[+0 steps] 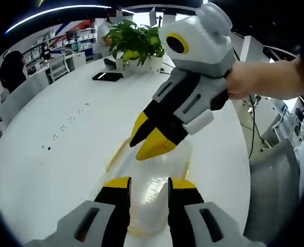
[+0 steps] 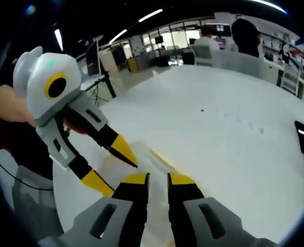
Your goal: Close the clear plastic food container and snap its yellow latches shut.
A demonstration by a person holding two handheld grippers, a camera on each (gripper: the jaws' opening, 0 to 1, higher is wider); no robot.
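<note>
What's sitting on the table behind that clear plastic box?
Behind the clear container, far across the white table, stand leafy potted plants with a flat black object lying beside them. The right gripper, hovering above the container, covers part of the table beyond.

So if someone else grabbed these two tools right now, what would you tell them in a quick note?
Left hand-held gripper: jaws open, poised over the near end of the clear plastic food container on the white table.
Right hand-held gripper: jaws close together, tips down at the container's far end, gripping nothing visible.
Done: container looks covered by its lid, though blur leaves that uncertain.
Left: press the lid home and snap the yellow latches; their state cannot be made out.
</note>
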